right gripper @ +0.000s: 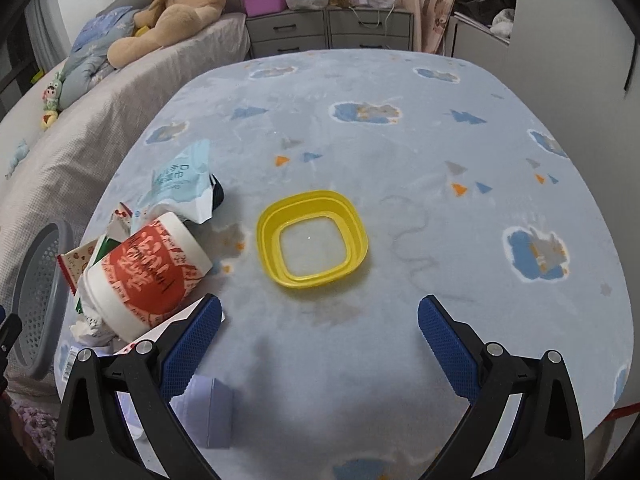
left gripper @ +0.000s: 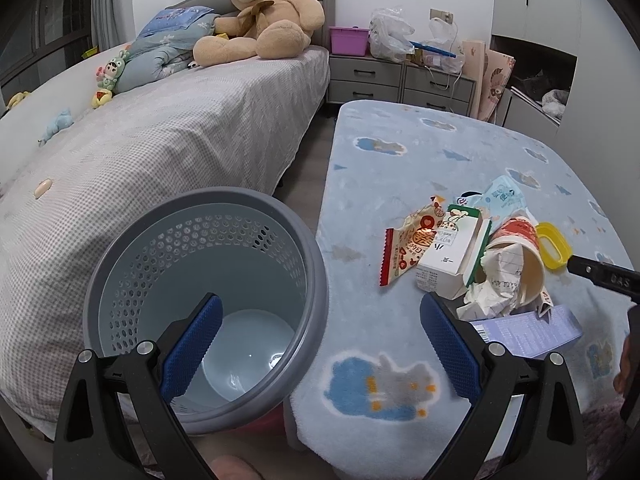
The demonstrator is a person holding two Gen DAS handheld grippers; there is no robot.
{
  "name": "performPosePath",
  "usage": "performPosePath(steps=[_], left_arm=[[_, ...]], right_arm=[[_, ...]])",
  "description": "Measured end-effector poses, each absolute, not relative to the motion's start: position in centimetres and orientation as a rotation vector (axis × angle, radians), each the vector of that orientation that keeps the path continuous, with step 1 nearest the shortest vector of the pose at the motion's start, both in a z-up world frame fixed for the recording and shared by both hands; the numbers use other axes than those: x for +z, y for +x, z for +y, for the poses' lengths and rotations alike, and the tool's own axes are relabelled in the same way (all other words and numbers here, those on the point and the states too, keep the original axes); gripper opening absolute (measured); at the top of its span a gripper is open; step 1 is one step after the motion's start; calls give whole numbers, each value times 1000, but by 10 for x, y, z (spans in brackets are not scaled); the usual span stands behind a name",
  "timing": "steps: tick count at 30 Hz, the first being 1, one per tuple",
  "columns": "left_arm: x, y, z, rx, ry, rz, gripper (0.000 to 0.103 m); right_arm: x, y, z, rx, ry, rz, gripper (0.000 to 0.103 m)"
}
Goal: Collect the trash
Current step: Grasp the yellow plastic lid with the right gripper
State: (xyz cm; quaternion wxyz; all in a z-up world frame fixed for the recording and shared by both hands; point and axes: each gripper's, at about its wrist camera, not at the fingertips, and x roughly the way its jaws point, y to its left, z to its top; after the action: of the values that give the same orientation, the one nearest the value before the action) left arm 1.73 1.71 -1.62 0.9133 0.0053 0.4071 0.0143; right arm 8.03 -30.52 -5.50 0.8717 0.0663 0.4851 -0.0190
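A grey perforated trash bin (left gripper: 208,304) stands beside the table's left edge, also at the left rim of the right wrist view as the bin (right gripper: 38,300). My left gripper (left gripper: 320,340) hangs open over the bin's rim and the table edge. A trash pile lies on the blue cloud-print table (left gripper: 400,168): a snack wrapper (left gripper: 408,248), a white carton (left gripper: 444,256), a red-and-white paper cup (left gripper: 516,256) on its side stuffed with crumpled paper (left gripper: 496,288), and a lilac box (left gripper: 528,332). My right gripper (right gripper: 320,332) is open above the table, with the cup (right gripper: 148,272) to its left and a yellow square lid (right gripper: 312,238) ahead.
A bed (left gripper: 140,152) with a teddy bear (left gripper: 260,16) and small toys runs along the left. Grey drawers (left gripper: 400,76) with bags and a purple tub (left gripper: 348,40) stand at the back. A light blue wipes packet (right gripper: 180,180) lies behind the cup.
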Motion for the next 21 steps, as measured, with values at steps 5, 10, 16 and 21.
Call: performPosePath(steps=[5,10,16,21], left_arm=[[-22,25,21,31,2,876,95],[-26,36,18,10,1,906,95],[-29,47,14,-24,-10,938,95],[-29,56,11,-57,-42,955,95]], right_arm=[[-67,106,-309,-33,114,1042,97],[-77,125,-309,-15,91,1069,96],[-84,132,-303,1,57,1088,79],[-78,130,-302,20,65,1058,69]])
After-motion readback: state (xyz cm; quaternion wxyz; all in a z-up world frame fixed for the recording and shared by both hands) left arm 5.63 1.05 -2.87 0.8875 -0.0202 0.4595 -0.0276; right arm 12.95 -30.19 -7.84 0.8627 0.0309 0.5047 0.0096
